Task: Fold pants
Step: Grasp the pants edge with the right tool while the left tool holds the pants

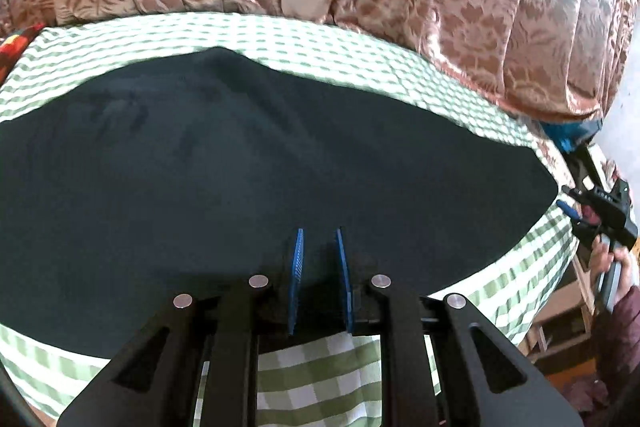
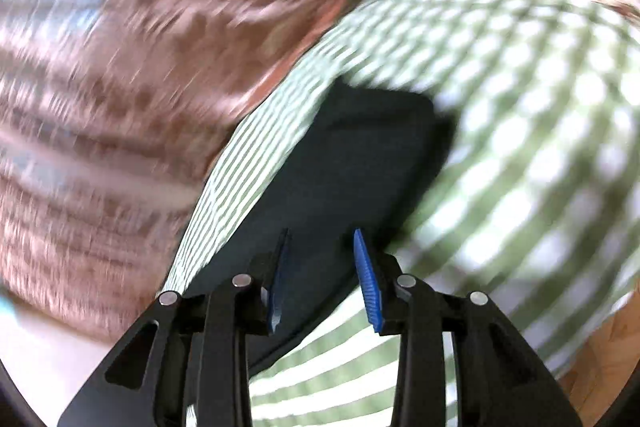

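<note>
Blue-padded fingers (image 1: 297, 259) of the left gripper (image 1: 319, 247) are sitting parted with nothing between them, hovering at the near hem of the dark pants (image 1: 256, 163), whose long axis is running left to right across the green checked cloth (image 1: 320, 43), with brown floral curtains (image 1: 500, 27) hanging beyond. Off its right end the right gripper (image 2: 322, 243) is also gaping over that end of the pants (image 2: 352, 163), both seeming equally near.

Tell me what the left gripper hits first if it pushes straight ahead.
The left gripper sits open at the near edge of the pants, so it would probably run onto that dark cloth at once; beyond lie the checked sheet and the curtain. Depth is unclear.
</note>
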`<state>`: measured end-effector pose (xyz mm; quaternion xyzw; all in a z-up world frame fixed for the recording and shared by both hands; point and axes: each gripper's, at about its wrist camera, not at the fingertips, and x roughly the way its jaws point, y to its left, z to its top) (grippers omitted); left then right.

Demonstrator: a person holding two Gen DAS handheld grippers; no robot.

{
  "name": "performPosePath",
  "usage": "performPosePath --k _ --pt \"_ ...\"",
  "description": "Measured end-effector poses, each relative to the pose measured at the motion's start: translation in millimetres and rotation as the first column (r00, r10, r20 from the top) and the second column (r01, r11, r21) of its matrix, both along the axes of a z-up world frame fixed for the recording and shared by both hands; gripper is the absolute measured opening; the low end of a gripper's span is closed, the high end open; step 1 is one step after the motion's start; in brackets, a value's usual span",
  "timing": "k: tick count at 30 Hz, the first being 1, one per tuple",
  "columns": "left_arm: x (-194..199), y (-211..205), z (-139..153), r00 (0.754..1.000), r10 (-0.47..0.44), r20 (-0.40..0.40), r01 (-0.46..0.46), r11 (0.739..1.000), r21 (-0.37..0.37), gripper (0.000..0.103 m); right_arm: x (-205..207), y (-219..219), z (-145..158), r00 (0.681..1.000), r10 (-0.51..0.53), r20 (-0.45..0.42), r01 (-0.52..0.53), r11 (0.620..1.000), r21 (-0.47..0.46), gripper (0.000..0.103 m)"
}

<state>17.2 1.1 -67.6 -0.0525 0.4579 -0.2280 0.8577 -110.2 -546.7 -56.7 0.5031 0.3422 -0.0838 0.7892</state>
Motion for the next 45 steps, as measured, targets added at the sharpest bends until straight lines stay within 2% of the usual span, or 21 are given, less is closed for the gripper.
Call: performPosePath --k 3,6,7,10,14,18,22,24,26,30,35,45 --pt "-0.4 -6.4 -9.8 1.000 -0.006 -0.017 0.007 0.999 0.031 0.015 -1.8 -22.0 -11.4 0.997 -0.079 -0.008 0.079 0.995 0.066 0.033" --pt "-0.2 -4.5 -12.4 0.999 0.007 -0.036 -0.006 1.000 0.019 0.015 -0.4 -39.1 -27.7 0.988 -0.139 -0.060 0.145 0.984 0.102 0.034" --pt "0.5 -3.4 -13.2 0.999 0.011 -0.043 -0.011 1.000 0.012 0.015 0.1 -43.8 -34.0 0.987 -0.147 -0.066 0.153 0.982 0.108 0.031" --pt "0.4 -4.6 -14.3 0.999 0.012 -0.046 -0.011 1.000 0.019 0.015 2.1 -46.5 -36.0 0.983 -0.162 -0.089 0.169 0.983 0.076 0.014" --pt "-0.6 -6.6 -14.5 0.999 0.009 -0.041 -0.008 1.000 0.029 0.015 -0.8 -41.1 -21.5 0.984 -0.156 -0.091 0.157 0.988 0.004 0.012" --pt "-0.2 -6.7 -14.9 0.999 0.009 -0.039 -0.008 1.000 0.028 0.015 -2.5 -40.1 -34.5 0.980 -0.149 -0.130 0.150 0.989 -0.003 0.012" --pt "0.3 -7.4 -15.2 0.999 0.013 -0.040 -0.012 0.999 0.034 0.015 -0.5 -39.2 -32.7 0.982 -0.137 -0.128 0.138 0.990 0.003 0.023" --pt "-0.9 -9.7 -13.5 0.999 0.018 -0.028 -0.017 0.998 0.054 0.015 -5.3 -36.2 -27.6 0.983 -0.132 -0.131 0.134 0.991 0.005 0.031" --pt "-2.5 -13.6 -10.9 1.000 0.020 -0.009 -0.019 0.996 0.087 0.015 -9.4 -29.6 -22.9 0.986 -0.112 -0.123 0.114 0.993 0.009 0.044" --pt "-3.3 -18.7 -8.4 1.000 0.023 0.020 -0.025 0.991 0.133 0.015 -5.6 -9.6 -23.3 0.990 -0.037 -0.133 0.040 0.999 0.023 0.046" --pt "-1.8 -17.9 -10.4 0.999 0.026 0.023 -0.029 0.992 0.124 0.015 10.4 9.4 -32.4 0.991 0.005 -0.133 0.003 0.998 0.057 0.047" --pt "-3.6 -15.0 -15.7 0.999 0.031 0.031 -0.034 0.995 0.093 0.015 35.1 21.3 -40.9 0.990 -0.045 -0.131 0.051 0.998 0.044 0.049"
